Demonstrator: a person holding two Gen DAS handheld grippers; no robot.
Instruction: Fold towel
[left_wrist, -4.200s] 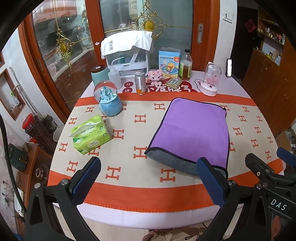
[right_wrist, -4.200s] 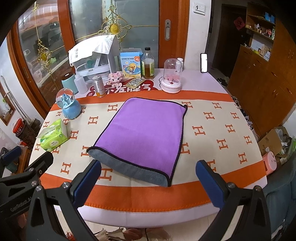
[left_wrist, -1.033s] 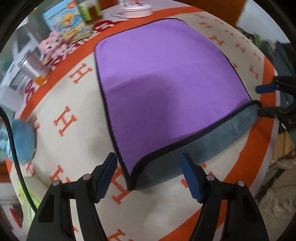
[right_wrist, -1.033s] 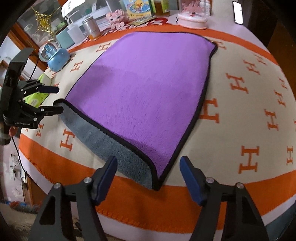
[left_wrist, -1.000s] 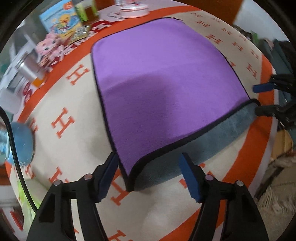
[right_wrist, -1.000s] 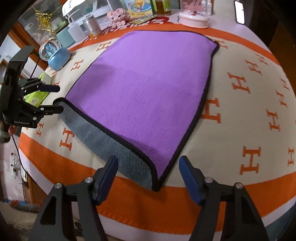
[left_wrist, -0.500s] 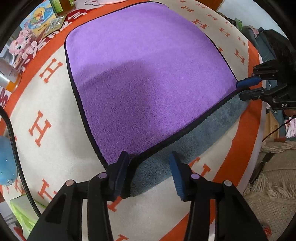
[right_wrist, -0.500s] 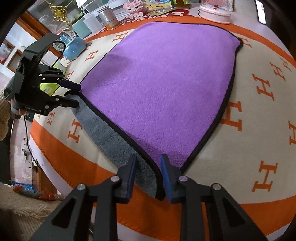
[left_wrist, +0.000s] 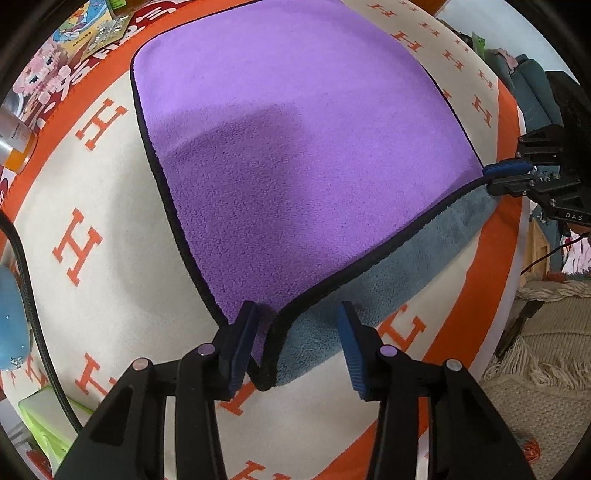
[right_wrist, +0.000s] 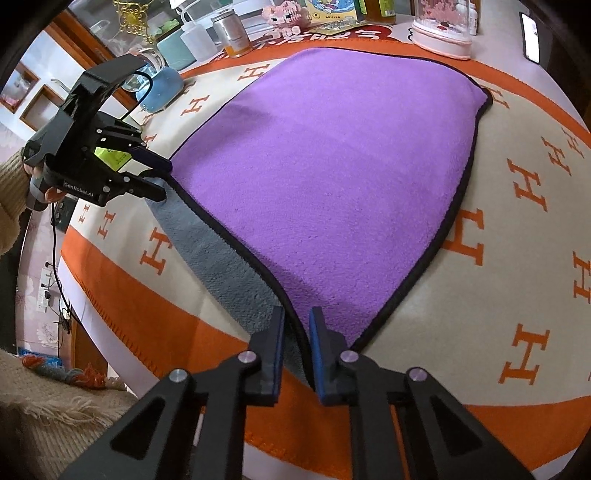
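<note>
Towel (left_wrist: 303, 147), one, purple over grey, lies near the tablecloth's (left_wrist: 110, 229) front edge. Two grippers: left gripper (left_wrist: 297, 345) half-open astride one near corner; right gripper (right_wrist: 296, 345) narrowed around the other.

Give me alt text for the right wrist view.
The right claw straddles the near corner of a purple towel with a grey underside, on an orange-and-cream tablecloth. The left claw is at the towel's other near corner; bottles and jars stand behind.

Clutter (right_wrist: 236, 33) lines far edge; tablecloth (right_wrist: 517, 229) rightward seemingly free.
</note>
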